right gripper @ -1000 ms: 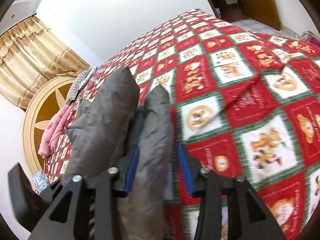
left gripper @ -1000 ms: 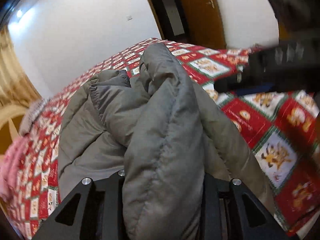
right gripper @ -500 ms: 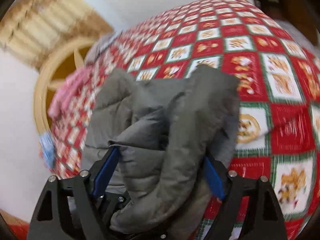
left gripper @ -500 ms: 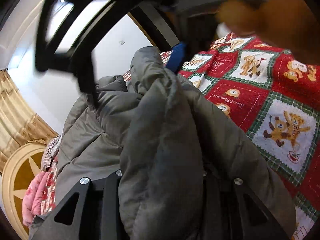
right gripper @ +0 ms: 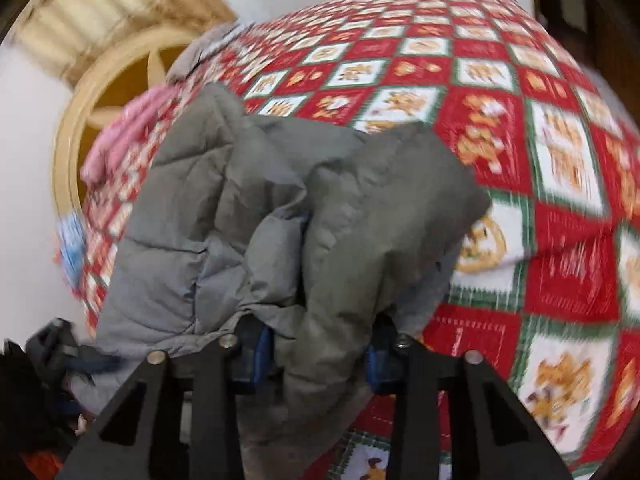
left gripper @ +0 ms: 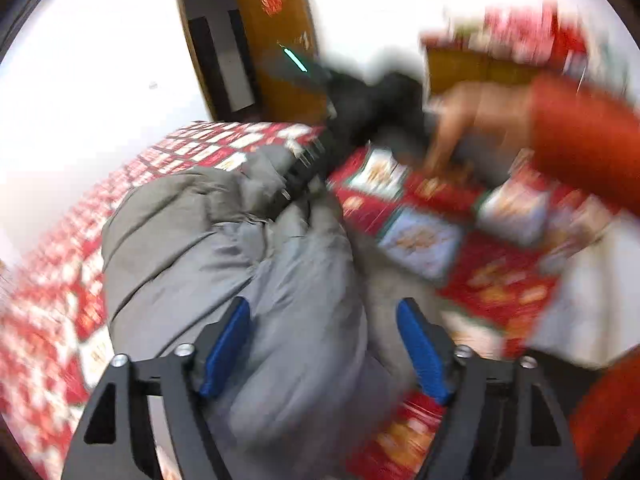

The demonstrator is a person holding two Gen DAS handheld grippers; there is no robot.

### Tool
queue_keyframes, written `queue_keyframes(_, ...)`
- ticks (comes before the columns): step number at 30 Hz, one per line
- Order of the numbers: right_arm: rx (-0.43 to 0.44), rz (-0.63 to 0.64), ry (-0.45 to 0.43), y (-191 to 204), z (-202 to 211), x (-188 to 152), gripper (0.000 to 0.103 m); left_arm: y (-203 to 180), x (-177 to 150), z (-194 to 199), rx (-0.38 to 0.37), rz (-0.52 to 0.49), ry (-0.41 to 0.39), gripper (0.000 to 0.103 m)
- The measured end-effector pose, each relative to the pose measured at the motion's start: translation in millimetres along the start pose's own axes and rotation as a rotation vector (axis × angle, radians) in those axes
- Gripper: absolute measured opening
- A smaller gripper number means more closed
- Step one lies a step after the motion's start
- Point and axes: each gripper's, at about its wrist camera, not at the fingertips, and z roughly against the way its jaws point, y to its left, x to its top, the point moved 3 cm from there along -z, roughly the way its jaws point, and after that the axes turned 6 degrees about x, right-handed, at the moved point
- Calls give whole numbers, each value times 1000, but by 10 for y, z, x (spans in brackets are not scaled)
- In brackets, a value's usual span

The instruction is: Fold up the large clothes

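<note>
jacket bunches at six o'clock; right tongs closing on it, left tongs opening, so the fold may slump.

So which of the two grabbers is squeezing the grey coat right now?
The right gripper: its blue fingers are closing on a fold of the grey coat. The left gripper's fingers are opening, apart from the coat.

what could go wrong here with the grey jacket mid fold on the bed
The left gripper is opening, so the grey puffy jacket may slump out of its fold. The right gripper is closing on one thick bunch; slippery padding could slide out, or extra layers get caught.
</note>
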Motion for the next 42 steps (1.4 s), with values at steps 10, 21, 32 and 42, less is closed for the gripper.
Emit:
queue_keyframes(10, 109, -296, -285, -315, 92, -431, 38, 2045, 116, -473, 208, 679, 95, 92)
queue_keyframes(21, 59, -335, -296, -384, 48, -659, 38, 1621, -22, -1389, 242, 641, 237, 94)
queue_keyframes(32, -92, -206, -269, -239, -83, -519, 37, 1532, -82, -1777, 516, 457, 240, 102)
queue_keyframes(42, -80, -233, -263, -235, -13, -536, 38, 1674, -115, -1687, 415, 508, 268, 102)
